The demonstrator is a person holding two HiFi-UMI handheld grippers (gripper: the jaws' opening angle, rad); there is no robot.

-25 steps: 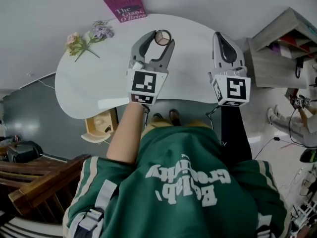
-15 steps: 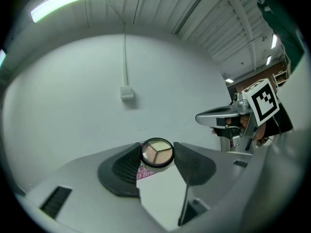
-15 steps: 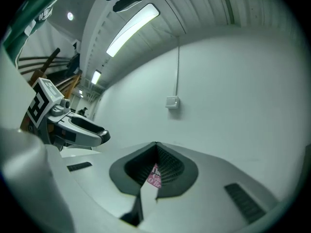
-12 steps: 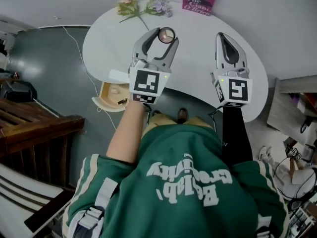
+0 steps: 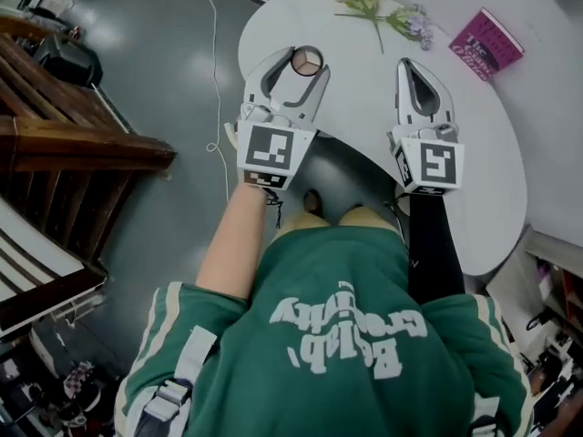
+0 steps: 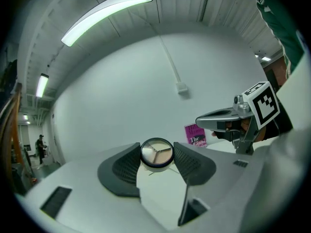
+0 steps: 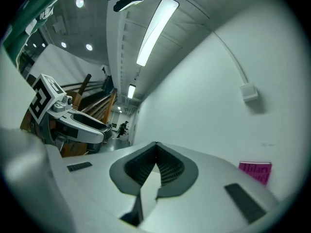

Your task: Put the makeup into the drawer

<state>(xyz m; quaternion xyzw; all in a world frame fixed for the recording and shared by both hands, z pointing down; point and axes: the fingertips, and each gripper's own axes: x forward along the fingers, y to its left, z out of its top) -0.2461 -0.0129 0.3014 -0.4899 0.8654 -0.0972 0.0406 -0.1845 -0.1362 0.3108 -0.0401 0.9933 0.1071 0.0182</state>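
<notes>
Our left claw (image 5: 304,64) pinches the round makeup compact (image 6: 157,154) by its rim between the tips, level over the left part of the white counter (image 5: 474,144). We judge that grip suited to carrying. Our right claw (image 5: 409,66) is pressed together, empty, kept clear just right of it. No drawer shows.

Bright, even light from ceiling strip lamps (image 6: 109,11) leaves pale sheen on the grey floor (image 5: 182,80) and faint shadow below the white table's (image 5: 364,85) near edge, while both gripper views bulge and blacken toward their corners.
</notes>
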